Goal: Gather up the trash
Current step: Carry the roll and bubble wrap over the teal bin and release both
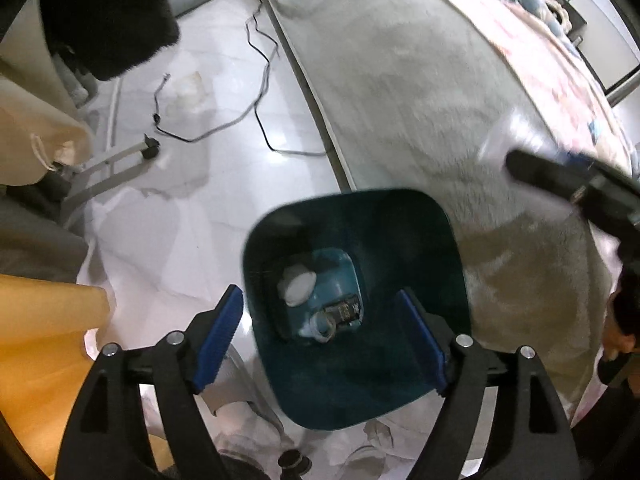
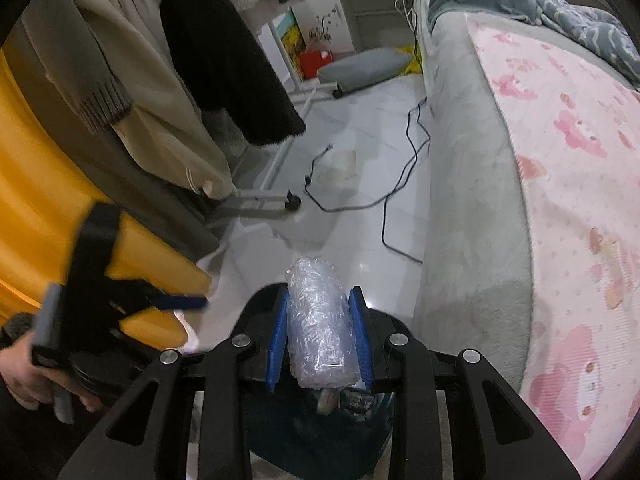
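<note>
With the right gripper point(image 2: 320, 344) clenching a crumpled plastic wad point(image 2: 318, 328), center it over the teal bin point(image 1: 356, 304) before releasing, while the left gripper point(image 1: 320, 340) hangs open.

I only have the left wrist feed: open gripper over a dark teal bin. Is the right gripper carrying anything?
Observer: Yes. The right gripper is shut on a crumpled roll of clear plastic wrap.
Operator: Where is that relative to the bin?
Observer: The dark teal plastic bin sits directly below the roll in the right wrist view; a dark can-like item shows under the jaws.
Operator: What's ahead on the floor, further than I see?
Observer: A grey cushion lies on the floor at the far end, a red box beside it.
</note>
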Demonstrator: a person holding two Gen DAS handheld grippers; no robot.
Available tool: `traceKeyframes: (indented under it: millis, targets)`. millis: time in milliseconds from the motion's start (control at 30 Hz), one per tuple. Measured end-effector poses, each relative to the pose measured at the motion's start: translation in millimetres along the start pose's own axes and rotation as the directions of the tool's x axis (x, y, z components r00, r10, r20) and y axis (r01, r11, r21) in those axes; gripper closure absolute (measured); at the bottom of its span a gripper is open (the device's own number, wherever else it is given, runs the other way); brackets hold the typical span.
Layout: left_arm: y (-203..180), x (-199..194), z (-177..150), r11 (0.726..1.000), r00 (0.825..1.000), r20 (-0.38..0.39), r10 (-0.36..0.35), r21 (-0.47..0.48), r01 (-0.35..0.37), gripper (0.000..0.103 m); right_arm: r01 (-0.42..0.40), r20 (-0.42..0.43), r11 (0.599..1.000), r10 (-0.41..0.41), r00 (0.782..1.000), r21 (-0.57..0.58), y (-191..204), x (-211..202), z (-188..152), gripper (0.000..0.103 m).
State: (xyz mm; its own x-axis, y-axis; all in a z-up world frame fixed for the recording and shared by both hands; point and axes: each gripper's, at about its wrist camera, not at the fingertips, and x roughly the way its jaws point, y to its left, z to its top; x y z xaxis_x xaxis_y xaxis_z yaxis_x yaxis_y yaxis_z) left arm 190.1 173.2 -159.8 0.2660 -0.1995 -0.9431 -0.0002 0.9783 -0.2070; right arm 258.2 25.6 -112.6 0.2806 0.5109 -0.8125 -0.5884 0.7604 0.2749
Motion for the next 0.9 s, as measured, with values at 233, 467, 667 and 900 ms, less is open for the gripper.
traceKeyframes:
  millis: [233, 467, 667, 900]
  targets:
    - [6, -37, 6, 1.0, 0.989, 0.147, 0.0, 0.002, 0.0, 0.016, 0.026, -0.103, 0.999, -0.029, 0.994, -0.036, 8, 31, -11, 0.072]
    - [-1, -77, 9, 0.999, 0.943, 0.333, 0.027, 0.032, -0.04, 0.011, 0.044, -0.194, 0.997, -0.057, 0.979, -0.071, 12, 58, -26, 0.072]
    - [-11, -99, 7, 0.991, 0.897, 0.436, 0.074, 0.07, -0.116, 0.01, 0.039, -0.26, 0.995, -0.061, 0.964, -0.09, 16, 74, -38, 0.072]
    - [-12, -123, 3, 0.991, 0.849, 0.526, 0.055, 0.073, -0.11, 0.008, 0.032, -0.316, 0.992, -0.07, 0.946, -0.124, 22, 89, -46, 0.072]
